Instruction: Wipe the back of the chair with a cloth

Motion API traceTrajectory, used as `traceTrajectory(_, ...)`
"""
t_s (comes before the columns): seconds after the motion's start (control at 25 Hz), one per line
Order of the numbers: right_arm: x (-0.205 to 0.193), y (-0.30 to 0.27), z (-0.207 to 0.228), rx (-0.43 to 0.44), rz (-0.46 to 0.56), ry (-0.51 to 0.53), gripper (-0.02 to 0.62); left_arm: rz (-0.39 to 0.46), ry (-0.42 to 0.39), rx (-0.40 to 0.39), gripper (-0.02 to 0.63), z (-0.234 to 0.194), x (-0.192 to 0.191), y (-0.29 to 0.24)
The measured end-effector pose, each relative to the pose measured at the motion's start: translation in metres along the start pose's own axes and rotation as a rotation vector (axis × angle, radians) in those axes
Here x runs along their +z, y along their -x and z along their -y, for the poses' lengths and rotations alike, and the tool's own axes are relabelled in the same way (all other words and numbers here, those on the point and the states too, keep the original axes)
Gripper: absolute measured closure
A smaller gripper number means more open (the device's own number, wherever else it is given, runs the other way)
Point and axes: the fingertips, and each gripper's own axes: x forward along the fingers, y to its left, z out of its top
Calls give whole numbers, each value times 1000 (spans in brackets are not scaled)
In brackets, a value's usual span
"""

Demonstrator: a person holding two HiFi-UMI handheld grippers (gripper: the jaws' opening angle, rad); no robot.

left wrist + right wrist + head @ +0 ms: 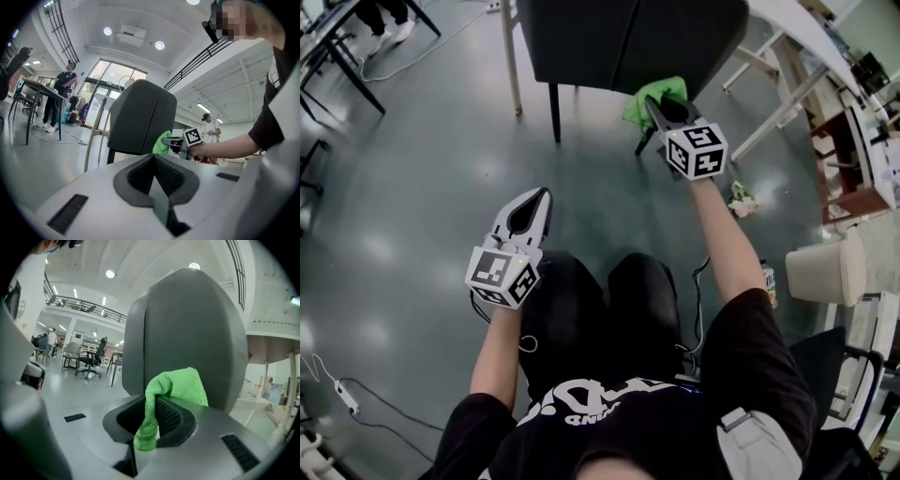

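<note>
The dark grey chair back (628, 37) stands at the top of the head view and fills the right gripper view (192, 333). My right gripper (659, 111) is shut on a green cloth (652, 98), and the cloth (176, 390) rests against or just short of the chair back's lower part. My left gripper (534, 202) hangs lower left above the floor, jaws shut and empty, well apart from the chair. From the left gripper view, the chair (140, 119), the cloth (161, 143) and the right gripper (180, 143) show ahead.
The chair's dark legs (554, 112) and a pale table leg (511, 56) stand on the grey floor. A white table frame (778, 84) and shelves are at right, a cream stool (825, 272) at lower right. Cables (356, 394) lie at lower left. People stand far off.
</note>
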Motion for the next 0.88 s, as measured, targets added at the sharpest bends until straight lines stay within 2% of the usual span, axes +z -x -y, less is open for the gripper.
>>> traceTrajectory(0.24,-34,37,48,-111,-62,-20,548,-3,-7,9,607,-2,1,5)
traceTrajectory(0.48,-61,52,73,-171,-119,-30,548,2,1,19,607,-6,0,8)
traceTrajectory(0.64,-71,43,74,-175,-139,-35,548,2,4,16,607,-6,-1,6)
traceTrajectory(0.88,-59,4,60,-133,-136,-10,548,-4,9,20,607,-12,-3,8)
